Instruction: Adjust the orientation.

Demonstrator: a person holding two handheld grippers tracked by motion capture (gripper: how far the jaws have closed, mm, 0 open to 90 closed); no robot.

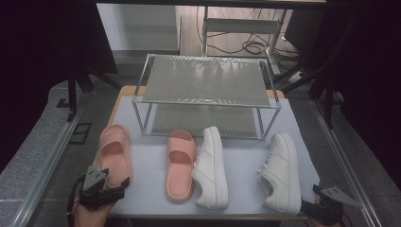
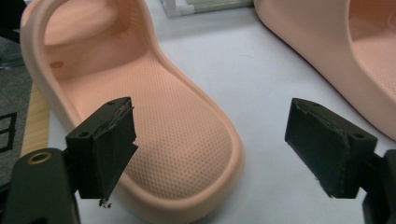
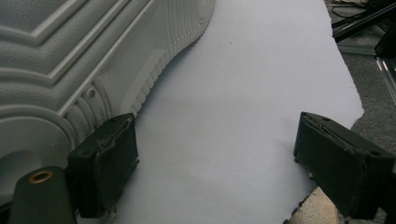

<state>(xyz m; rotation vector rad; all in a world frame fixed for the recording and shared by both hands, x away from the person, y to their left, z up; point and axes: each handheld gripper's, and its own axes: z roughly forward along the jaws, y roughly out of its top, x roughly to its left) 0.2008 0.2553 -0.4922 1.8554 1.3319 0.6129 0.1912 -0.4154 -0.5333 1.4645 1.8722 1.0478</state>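
I see a two-tier metal-frame rack (image 1: 206, 80) standing at the far side of the white mat (image 1: 246, 170). Behind the table, black cables (image 1: 246, 46) lie tangled on the floor.

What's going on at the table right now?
A person holds a hand-held gripper in each hand. The left hand-held gripper, open, sits at the heel of the left pink slipper; the right hand-held gripper, open, is beside the right white sneaker. Another slipper and sneaker lie before the empty rack.
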